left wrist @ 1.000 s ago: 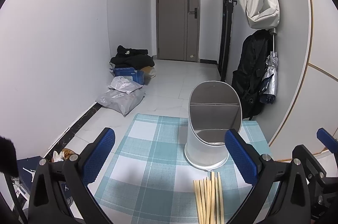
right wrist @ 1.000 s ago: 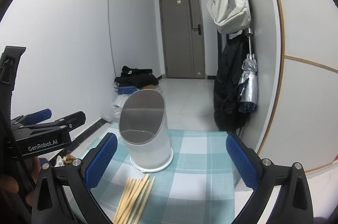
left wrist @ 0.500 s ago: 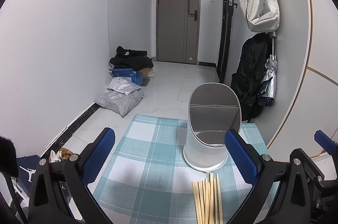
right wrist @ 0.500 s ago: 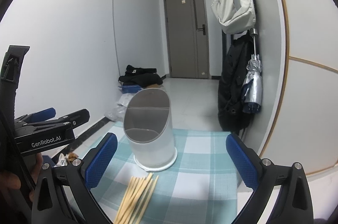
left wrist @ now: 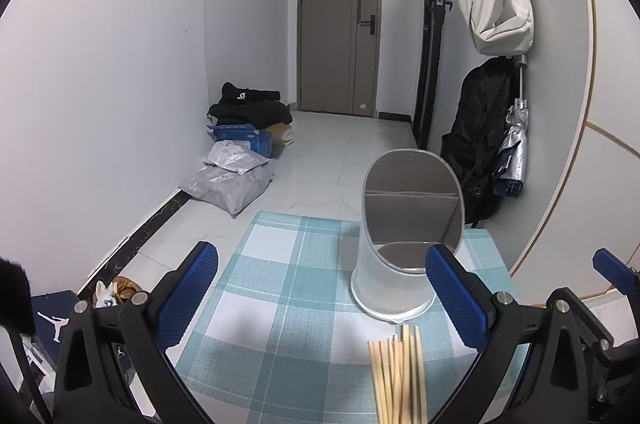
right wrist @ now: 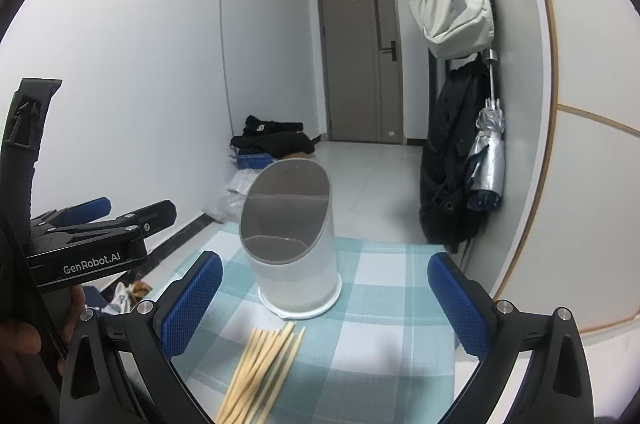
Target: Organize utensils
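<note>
I see both tools spread wide, gripping nothing: left tool [left wrist: 322,294], right tool [right wrist: 324,298]. The chopsticks [right wrist: 260,368] lie just near of the holder [right wrist: 294,244]; only the right view shows the left tool's side.

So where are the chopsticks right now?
The chopsticks lie in a bundle on the checked cloth, just in front of the white holder. In the right wrist view they sit low and left of middle, between the open fingers.
</note>
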`<move>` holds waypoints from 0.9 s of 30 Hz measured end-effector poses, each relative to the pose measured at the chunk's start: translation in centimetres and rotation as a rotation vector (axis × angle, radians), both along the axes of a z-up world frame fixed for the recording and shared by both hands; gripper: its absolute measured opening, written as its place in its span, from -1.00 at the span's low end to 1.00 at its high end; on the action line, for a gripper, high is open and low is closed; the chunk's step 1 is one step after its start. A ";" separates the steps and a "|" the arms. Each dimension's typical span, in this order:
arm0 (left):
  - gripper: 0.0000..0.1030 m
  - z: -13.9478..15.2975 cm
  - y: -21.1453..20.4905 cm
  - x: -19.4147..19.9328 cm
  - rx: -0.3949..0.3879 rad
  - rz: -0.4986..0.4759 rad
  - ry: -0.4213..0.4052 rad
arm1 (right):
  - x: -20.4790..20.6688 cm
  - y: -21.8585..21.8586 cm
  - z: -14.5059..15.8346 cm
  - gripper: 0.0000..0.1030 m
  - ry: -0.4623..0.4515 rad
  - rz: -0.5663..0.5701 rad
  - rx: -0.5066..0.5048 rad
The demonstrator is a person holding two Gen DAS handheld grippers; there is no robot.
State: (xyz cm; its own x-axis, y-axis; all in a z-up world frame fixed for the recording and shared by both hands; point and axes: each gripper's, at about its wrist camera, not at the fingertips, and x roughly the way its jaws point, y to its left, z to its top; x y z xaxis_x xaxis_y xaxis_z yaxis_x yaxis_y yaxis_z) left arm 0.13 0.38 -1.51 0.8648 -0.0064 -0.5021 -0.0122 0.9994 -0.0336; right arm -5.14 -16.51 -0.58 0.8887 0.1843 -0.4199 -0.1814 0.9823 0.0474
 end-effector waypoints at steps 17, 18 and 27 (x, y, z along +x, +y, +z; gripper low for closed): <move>0.98 -7.1 4.4 6.0 -0.100 0.083 0.327 | 7.5 -0.3 -9.3 0.32 0.574 0.008 0.005; 0.98 -7.3 4.6 6.2 -0.093 0.086 0.340 | 7.8 0.0 -10.0 0.22 0.606 0.014 -0.005; 0.98 -8.2 5.9 6.8 -0.109 0.066 0.427 | 10.0 3.4 -12.6 0.01 0.665 0.054 -0.130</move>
State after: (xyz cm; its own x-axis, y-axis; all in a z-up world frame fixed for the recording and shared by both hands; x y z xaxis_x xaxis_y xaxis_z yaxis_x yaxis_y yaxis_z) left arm 6.97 6.32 -9.73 0.5804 -0.0307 -0.8138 -0.1116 0.9869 -0.1167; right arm 4.85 -13.11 -13.16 0.4251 0.1323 -0.8954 -0.2032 0.9780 0.0481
